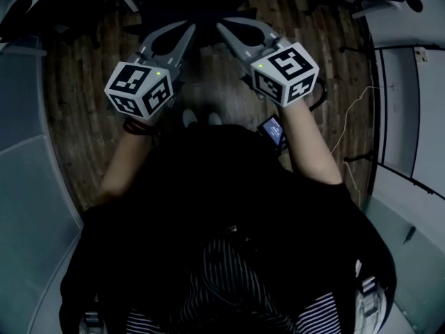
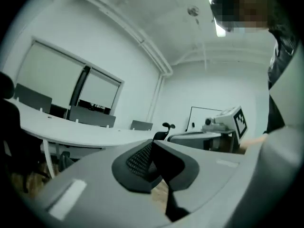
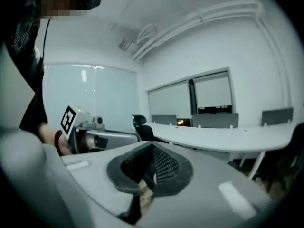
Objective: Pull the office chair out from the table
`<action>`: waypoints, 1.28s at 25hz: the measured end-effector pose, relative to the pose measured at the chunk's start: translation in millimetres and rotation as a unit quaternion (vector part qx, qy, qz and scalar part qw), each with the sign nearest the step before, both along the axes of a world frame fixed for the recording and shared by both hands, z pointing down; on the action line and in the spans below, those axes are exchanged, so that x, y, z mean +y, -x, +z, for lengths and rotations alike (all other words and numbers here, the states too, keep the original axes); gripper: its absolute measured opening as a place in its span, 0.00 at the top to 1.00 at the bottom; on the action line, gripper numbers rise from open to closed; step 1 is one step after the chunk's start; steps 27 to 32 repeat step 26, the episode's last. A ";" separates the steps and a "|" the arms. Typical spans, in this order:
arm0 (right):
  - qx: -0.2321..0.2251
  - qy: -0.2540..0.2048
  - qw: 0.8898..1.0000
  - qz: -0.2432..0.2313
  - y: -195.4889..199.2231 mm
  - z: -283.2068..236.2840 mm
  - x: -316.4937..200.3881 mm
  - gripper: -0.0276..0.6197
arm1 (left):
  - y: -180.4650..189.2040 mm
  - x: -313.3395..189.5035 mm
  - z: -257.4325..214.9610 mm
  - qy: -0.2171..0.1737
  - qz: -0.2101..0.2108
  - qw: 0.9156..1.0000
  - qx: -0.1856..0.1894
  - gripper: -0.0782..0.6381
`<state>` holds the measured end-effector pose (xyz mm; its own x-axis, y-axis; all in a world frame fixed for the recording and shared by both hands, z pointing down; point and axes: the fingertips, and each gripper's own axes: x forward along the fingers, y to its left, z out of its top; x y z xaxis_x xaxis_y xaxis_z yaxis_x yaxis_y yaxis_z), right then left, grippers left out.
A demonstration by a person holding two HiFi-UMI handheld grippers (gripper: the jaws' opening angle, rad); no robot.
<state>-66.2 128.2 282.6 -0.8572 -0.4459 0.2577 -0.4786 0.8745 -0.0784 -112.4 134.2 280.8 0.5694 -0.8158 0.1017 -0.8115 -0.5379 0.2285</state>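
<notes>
Left hand-held gripper (image 1: 190,28) and right hand-held gripper (image 1: 222,27) sit clenched shut by black-mesh office chair (image 2: 137,159).

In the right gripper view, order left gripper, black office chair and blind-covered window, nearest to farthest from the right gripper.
1. left gripper, close by at left.
2. black office chair, beyond it, at the white table's end.
3. blind-covered window, on the far wall, upper right.
</notes>
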 end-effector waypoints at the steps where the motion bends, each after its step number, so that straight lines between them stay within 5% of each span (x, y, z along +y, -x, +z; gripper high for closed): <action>1: -0.025 0.013 0.999 0.024 -1.2 -1.7 -1.2 0.96 | 1.0 1.7 -3.6 -0.003 -0.007 1.000 0.013 0.88; 11: -0.014 0.001 0.998 0.054 -6.9 -0.1 1.0 0.96 | -4.9 13.1 -7.6 -0.033 0.010 0.999 -0.038 0.88; 17: -0.003 0.001 0.998 0.061 -15.8 3.4 3.5 0.96 | -20.2 24.6 -5.0 -0.033 0.042 0.998 -0.026 0.88; 32: 0.002 -0.001 0.999 0.053 -5.4 -1.0 -4.8 0.96 | -12.5 15.8 -6.3 -0.031 0.040 0.998 -0.045 0.88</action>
